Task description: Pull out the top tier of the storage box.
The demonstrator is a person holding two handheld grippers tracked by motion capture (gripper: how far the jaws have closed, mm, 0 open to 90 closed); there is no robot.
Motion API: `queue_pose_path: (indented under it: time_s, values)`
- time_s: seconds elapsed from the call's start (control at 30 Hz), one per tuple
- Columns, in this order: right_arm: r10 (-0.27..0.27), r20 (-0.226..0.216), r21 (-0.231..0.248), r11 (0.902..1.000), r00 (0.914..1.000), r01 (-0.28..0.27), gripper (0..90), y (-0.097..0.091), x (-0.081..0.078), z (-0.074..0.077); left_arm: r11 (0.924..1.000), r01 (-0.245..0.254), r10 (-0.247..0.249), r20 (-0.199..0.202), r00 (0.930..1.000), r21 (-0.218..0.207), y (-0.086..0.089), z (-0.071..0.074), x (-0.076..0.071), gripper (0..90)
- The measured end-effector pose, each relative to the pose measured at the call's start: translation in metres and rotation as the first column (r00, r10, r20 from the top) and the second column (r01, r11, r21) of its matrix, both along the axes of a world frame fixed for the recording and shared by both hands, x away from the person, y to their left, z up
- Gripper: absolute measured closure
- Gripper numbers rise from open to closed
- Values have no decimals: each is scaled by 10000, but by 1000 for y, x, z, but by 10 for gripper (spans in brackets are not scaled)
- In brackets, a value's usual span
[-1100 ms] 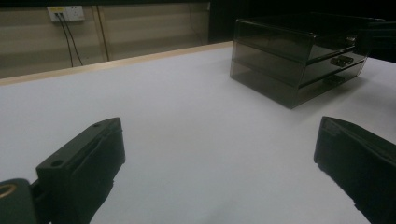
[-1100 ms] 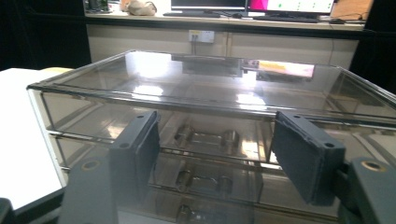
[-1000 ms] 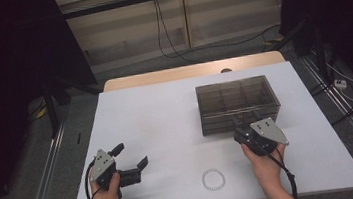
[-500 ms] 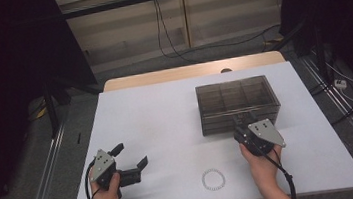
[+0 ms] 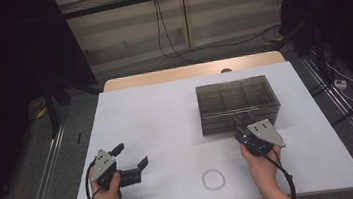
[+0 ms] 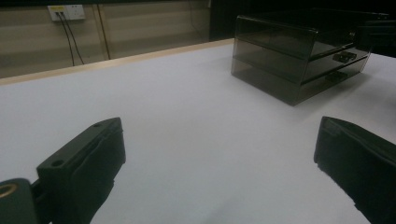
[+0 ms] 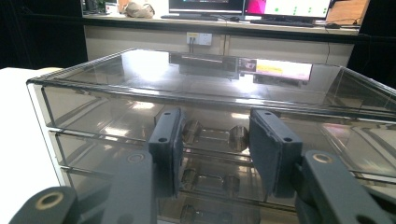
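Handle point(image 7: 215, 133) of the top drawer of the drawer box point(image 5: 238, 103) sits between the right gripper point(image 7: 215, 151) fingers, which have just been closing, not yet pressing it.

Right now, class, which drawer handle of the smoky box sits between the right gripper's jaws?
The top drawer's handle: it lies level with the right gripper, in the gap between its pads; the two lower handles sit beneath.

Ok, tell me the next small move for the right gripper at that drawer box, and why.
Probably keep closing the right gripper onto the top drawer handle. Its jaws, which have just been closing, stand either side of the handle on the smoky drawer box, pads not yet touching, so a pull would slip.
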State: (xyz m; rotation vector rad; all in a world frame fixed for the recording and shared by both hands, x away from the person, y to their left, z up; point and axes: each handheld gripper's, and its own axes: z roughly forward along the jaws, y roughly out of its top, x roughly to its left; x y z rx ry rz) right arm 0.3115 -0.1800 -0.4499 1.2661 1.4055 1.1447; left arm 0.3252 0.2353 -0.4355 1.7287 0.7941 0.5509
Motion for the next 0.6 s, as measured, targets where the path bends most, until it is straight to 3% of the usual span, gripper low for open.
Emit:
queue_pose_path:
  time_s: [0.53,0.6]
  values:
    - [-187,-61,-102,9998,9998,186,472,3,0,-3,10000,-18,18,12,10000,-24,0,0,0,24]
    - [-248,-54,-167,9996,9997,247,493,5,0,-3,10000,-21,21,9,10000,-15,0,0,0,24]
